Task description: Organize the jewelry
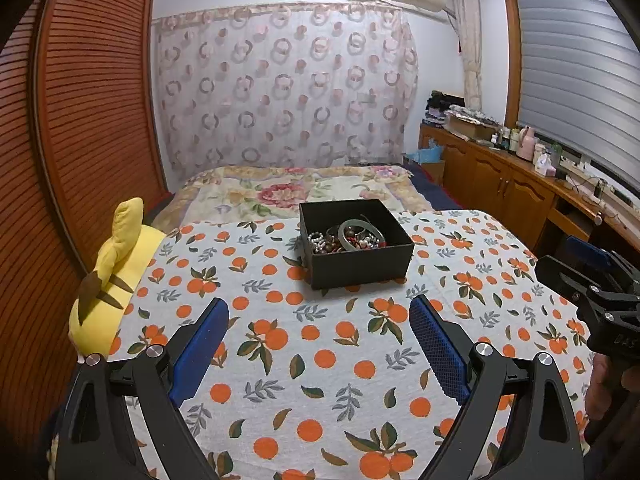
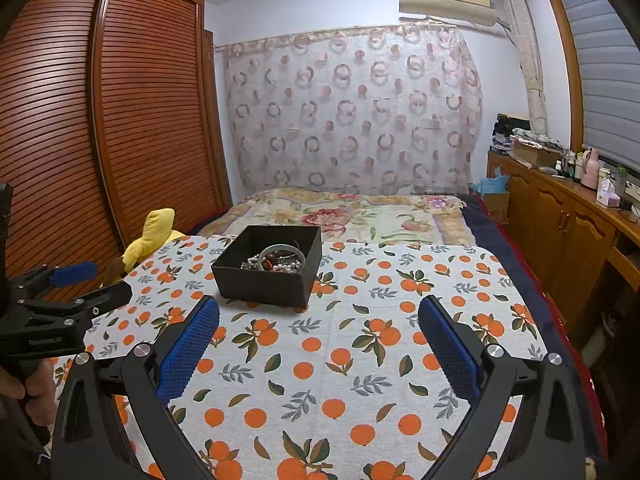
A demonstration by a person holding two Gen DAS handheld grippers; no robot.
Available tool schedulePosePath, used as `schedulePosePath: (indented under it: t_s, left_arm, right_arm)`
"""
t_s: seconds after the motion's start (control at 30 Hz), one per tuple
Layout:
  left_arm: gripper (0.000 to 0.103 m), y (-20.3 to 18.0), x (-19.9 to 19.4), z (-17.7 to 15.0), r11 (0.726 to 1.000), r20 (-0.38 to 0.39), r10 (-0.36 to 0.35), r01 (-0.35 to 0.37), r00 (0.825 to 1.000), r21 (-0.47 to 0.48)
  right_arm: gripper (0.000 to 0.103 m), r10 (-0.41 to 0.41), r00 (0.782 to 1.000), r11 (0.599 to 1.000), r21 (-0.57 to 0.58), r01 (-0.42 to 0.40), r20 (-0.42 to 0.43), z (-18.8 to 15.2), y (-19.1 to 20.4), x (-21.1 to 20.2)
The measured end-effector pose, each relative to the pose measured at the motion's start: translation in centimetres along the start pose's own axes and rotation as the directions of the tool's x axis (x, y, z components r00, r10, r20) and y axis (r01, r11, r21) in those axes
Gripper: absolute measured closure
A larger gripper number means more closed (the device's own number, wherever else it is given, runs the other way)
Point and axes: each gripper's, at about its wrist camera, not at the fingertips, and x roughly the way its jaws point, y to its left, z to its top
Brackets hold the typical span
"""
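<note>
A black open box [image 1: 360, 264] stands on the orange-print tablecloth [image 1: 304, 344]. It holds a heap of jewelry [image 1: 348, 238]: a pale green bangle, pearl beads and dark red beads. My left gripper [image 1: 320, 312] is open and empty, short of the box. In the right wrist view the box [image 2: 264, 280] stands ahead to the left, with the jewelry [image 2: 276, 261] inside. My right gripper [image 2: 320, 312] is open and empty over the cloth [image 2: 340, 360]. Each gripper shows at the edge of the other's view, the right one [image 1: 592, 280] and the left one [image 2: 64, 292].
A yellow plush toy [image 1: 108, 280] lies at the table's left edge. A bed with a floral cover [image 1: 304, 192] is behind the table. A slatted wooden wardrobe [image 1: 72, 128] stands at left, and a wooden cabinet [image 1: 512, 184] with bottles at right.
</note>
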Motion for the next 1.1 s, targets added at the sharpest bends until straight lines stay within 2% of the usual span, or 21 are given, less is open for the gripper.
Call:
schedulePosePath:
  t_s: [1.1]
  left_arm:
    - [0.015, -0.2, -1.4, 0.6, 1.0, 0.032, 0.004, -0.004, 0.999, 0.007]
  right_arm:
    - [0.003, -0.003, 1.0, 1.0, 0.004, 0.003, 0.004, 0.1, -0.2, -0.1]
